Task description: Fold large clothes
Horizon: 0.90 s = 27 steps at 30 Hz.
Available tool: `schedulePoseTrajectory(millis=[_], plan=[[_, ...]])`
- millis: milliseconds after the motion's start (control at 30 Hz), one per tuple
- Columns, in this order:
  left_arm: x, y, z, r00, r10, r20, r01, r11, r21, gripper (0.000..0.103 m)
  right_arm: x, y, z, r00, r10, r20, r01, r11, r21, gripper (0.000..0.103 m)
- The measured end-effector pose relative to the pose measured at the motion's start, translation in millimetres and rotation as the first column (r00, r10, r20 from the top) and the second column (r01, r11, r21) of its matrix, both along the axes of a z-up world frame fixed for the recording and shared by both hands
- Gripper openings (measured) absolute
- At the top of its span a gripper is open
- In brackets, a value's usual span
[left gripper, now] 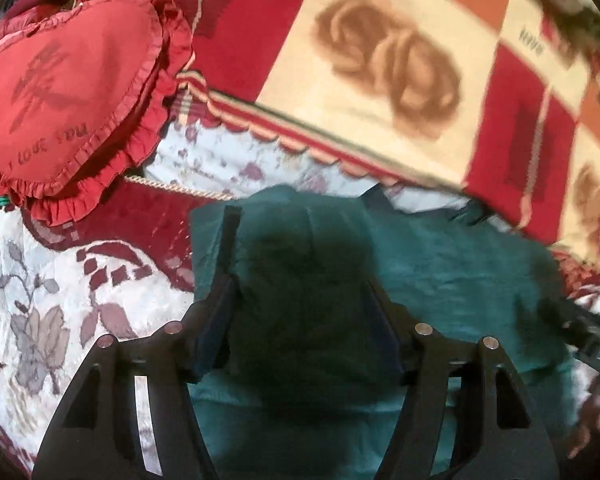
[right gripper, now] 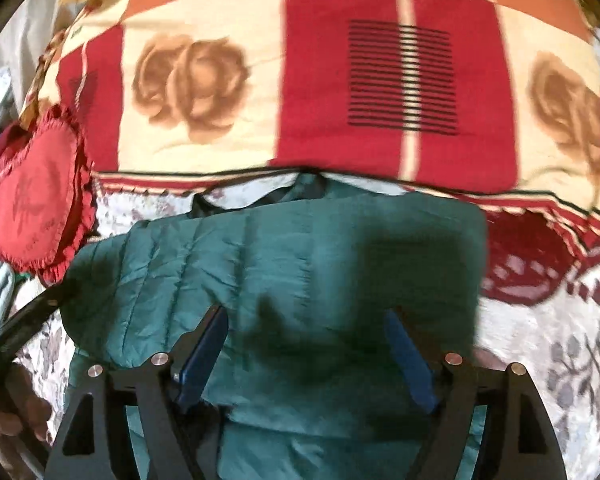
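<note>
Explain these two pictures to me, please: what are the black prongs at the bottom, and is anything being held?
No robot arm is here: a person carries a hand-held two-finger gripper in each hand, and each has a fisheye camera that looks along its fingers. One picture comes from the left gripper, the other from the right gripper; the black prongs are their fingers.

A green quilted jacket lies folded on a bed with a floral bedspread. Behind it are a red and cream blanket with roses and a red heart-shaped cushion.

Both grippers stand open over the jacket, their pads apart; neither holds anything. At the edge of each picture you can glimpse the other gripper.
</note>
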State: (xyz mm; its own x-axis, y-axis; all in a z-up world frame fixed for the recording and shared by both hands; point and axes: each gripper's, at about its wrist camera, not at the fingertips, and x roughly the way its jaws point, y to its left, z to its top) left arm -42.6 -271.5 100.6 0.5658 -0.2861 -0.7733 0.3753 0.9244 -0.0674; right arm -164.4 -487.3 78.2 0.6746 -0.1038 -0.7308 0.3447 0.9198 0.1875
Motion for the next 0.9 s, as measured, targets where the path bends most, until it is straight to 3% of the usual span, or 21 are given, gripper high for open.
schedulePoseTrajectory(millis=[100, 167, 233, 300, 467, 667, 800, 900], plan=[[18.7, -5.9, -32.0, 0.997, 0.033, -0.066, -0.027, 0.996, 0.089, 0.067, 23.6, 12.7, -9.2, 1.000, 0.029, -0.011, -0.030, 0.999, -0.035, 0.078], [23.6, -4.0, -43.2, 0.996, 0.037, -0.076, -0.029, 0.995, 0.096, 0.067, 41.7, 21.4, -22.0, 0.998, 0.039, -0.051, -0.042, 0.997, -0.063, 0.078], [23.1, -0.9, -47.3, 0.998, 0.042, -0.052, -0.037, 0.996, 0.086, 0.070, 55.3, 31.6, -39.6, 0.993, 0.034, -0.114, -0.050, 0.988, -0.147, 0.079], [22.8, -1.7, -52.5, 0.998, 0.036, -0.052, -0.031, 0.995, 0.095, 0.073, 57.8, 33.6, -48.7, 0.992, 0.030, -0.119, -0.050, 0.984, -0.169, 0.079], [21.4, -2.5, -54.1, 0.999, 0.032, -0.044, -0.027, 0.995, 0.095, 0.073, 41.0, 17.0, -30.4, 0.995, 0.044, -0.090, -0.052, 0.994, -0.094, 0.079], [22.0, -4.4, -54.9, 0.998, 0.036, -0.042, -0.032, 0.996, 0.084, 0.074, -4.5, -19.9, 2.3, 0.998, -0.068, -0.001, 0.067, 0.988, -0.137, 0.079], [22.3, -3.9, -55.1, 0.999, 0.031, -0.044, -0.028, 0.996, 0.083, 0.077, -0.3, -47.4, -34.4, 0.980, -0.134, -0.146, 0.117, 0.986, -0.117, 0.080], [21.7, -5.7, -54.6, 0.999, 0.028, -0.044, -0.024, 0.996, 0.090, 0.078, 2.6, -51.0, -47.2, 0.979, -0.137, -0.151, 0.120, 0.986, -0.119, 0.086]])
